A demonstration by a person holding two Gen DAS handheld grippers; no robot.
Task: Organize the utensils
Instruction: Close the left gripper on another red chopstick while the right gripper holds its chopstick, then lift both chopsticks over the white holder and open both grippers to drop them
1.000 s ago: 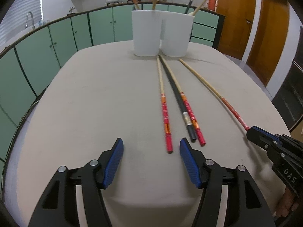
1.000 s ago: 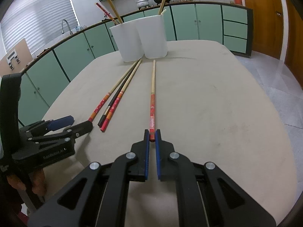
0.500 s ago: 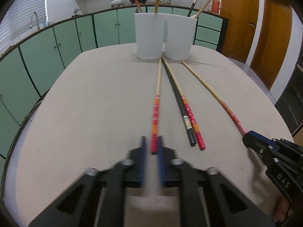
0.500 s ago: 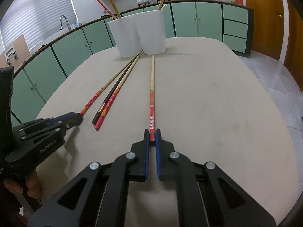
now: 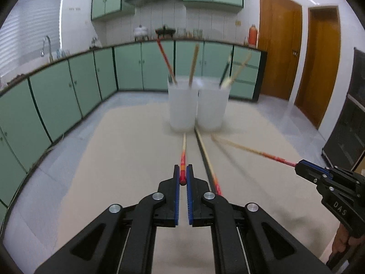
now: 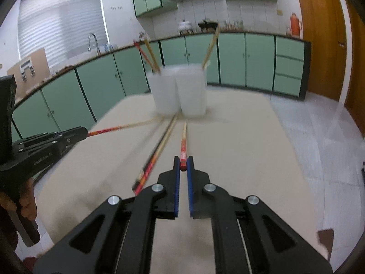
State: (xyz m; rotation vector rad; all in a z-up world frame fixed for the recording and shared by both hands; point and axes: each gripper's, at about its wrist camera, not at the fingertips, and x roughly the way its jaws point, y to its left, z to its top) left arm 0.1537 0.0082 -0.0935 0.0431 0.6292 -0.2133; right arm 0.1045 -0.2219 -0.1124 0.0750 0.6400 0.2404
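My left gripper [image 5: 182, 171] is shut on the red end of a red-and-wood chopstick [image 5: 183, 155], lifted off the table and pointing at two white cups [image 5: 182, 105]. My right gripper [image 6: 183, 162] is shut on the red end of another red-and-wood chopstick [image 6: 183, 145], also lifted. Each gripper shows in the other's view: the right one [image 5: 298, 165] with its chopstick [image 5: 251, 150], the left one [image 6: 83, 132] with its chopstick [image 6: 118, 127]. A black chopstick [image 6: 159, 146] and a red-tipped one [image 6: 150, 166] lie side by side on the table. Both cups [image 6: 180, 96] hold upright chopsticks.
The beige table [image 5: 114, 159] is rounded, with floor beyond its far edge. Green cabinets [image 5: 57, 100] line the left and back walls. Wooden doors [image 5: 319, 64] stand at the right. A dark cabinet [image 5: 349, 118] is at the far right.
My left gripper went from open to shut on a red chopstick end. Both grippers have lifted and tilted their chopsticks up off the table; the views now look higher.
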